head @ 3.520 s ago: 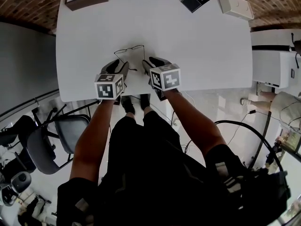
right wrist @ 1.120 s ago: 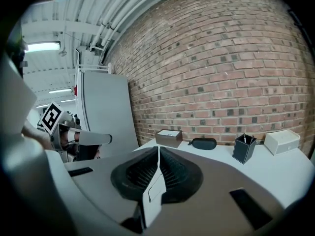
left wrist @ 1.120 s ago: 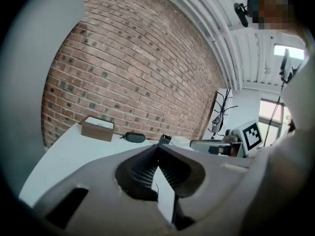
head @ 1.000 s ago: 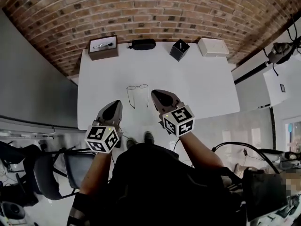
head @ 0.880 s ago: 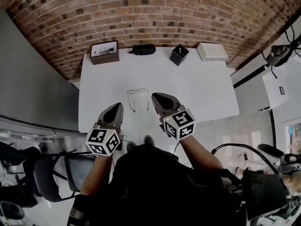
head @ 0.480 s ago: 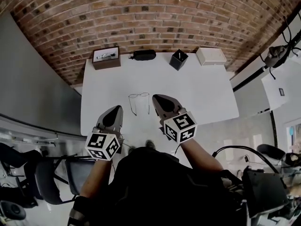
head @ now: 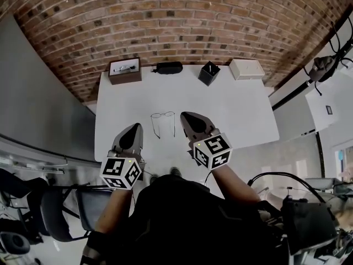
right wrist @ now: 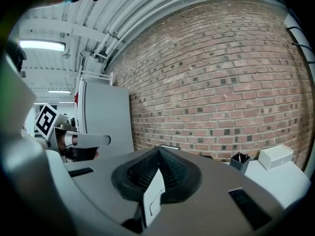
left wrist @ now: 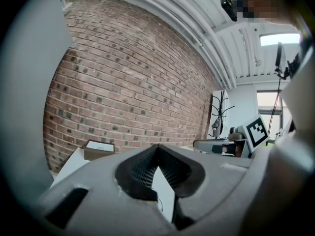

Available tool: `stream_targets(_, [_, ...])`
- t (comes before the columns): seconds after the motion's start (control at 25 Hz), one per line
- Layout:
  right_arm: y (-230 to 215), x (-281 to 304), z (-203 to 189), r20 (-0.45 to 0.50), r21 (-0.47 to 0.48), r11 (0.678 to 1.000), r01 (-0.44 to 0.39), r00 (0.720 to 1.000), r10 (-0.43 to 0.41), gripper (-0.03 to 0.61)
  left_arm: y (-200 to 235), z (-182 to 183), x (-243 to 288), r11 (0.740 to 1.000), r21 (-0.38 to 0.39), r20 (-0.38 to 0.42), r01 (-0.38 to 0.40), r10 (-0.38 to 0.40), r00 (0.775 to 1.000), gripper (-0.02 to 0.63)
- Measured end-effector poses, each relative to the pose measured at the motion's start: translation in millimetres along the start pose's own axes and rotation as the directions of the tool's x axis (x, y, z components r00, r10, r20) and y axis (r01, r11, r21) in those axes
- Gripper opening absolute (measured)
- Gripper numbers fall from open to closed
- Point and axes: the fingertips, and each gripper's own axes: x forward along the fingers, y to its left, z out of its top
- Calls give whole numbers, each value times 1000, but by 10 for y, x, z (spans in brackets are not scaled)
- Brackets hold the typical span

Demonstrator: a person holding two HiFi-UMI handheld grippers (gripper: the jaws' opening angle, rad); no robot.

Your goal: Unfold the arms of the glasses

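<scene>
A pair of thin wire-rimmed glasses (head: 163,122) lies on the white table (head: 242,106) with both arms spread out toward me. My left gripper (head: 132,132) hangs shut and empty, above the table's near edge and left of the glasses. To the right of the glasses my right gripper (head: 188,117) is also shut with nothing in it. Each gripper view looks over its closed jaws at the brick wall; a sliver of table and glasses wire (right wrist: 150,202) shows through the gap between the right jaws.
Along the table's far edge stand a brown box (head: 124,70), a black case (head: 168,67), a black pen cup (head: 208,72) and a white box (head: 246,69). A brick wall (head: 182,21) rises behind. A chair (head: 60,208) stands at my left.
Both grippers have let go of the glasses and lifted clear of the table. My head has tilted up, bringing the brick wall into view. The glasses stay put, arms spread.
</scene>
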Motion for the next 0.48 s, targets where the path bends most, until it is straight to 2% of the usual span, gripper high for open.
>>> stream_targets(0.28, [-3,28,38,9,-27,1000,-8,1000,8,8,30,-4,22,999,36,6,-34,34,999,9])
stream_targets(0.48, [-48,-12,32,12,-25,1000,6,1000,-5,8,20,-15,46,999,25,9,-35,34,999,9])
